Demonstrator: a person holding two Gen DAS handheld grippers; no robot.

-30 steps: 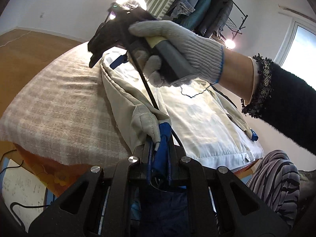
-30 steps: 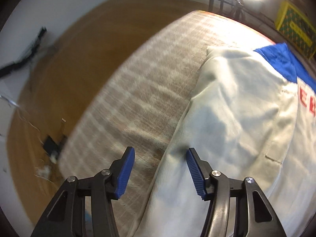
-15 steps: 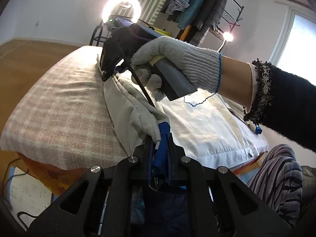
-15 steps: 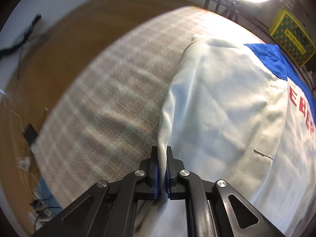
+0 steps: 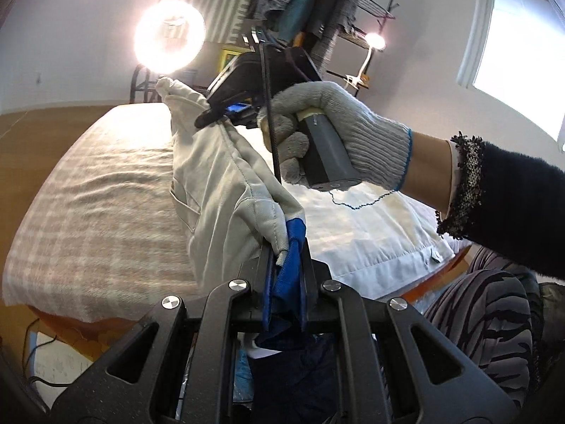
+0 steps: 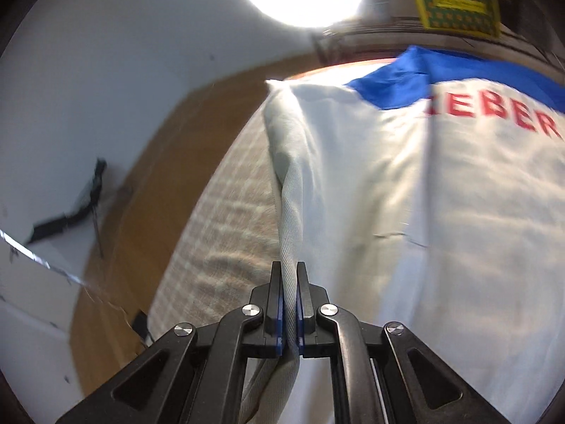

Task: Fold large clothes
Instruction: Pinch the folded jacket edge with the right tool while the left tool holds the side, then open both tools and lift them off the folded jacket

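The cream jacket (image 5: 219, 183) with its blue collar and red lettering lies on the checked bed cover (image 5: 99, 190), filling the middle and right of the left-wrist frame, with its left side lifted off the cover into a raised ridge. You are at the first side fold, I judge: the long left edge is picked up at two points and ready to go over the body.

Your left gripper (image 5: 284, 265), bottom centre of its frame, is closed on the cream cuff and a blue bit of the jacket. Your right gripper (image 6: 290, 304), bottom centre of its own frame, is clamped on the cream edge, with cloth pinched between the pads. In the left-wrist frame that tool sits upper centre, held in your gloved hand (image 5: 339, 130).

The next move calls for carrying both held points together toward the right of the frame, keeping the edge taut between them, and laying it flat on the jacket's body before you let go.

Count: one jacket, one bed cover, two grippers, one gloved hand in view, one ring light (image 5: 169, 37) at upper left, one small lamp (image 5: 374, 40), one clothes rack (image 5: 317, 7) at the top.
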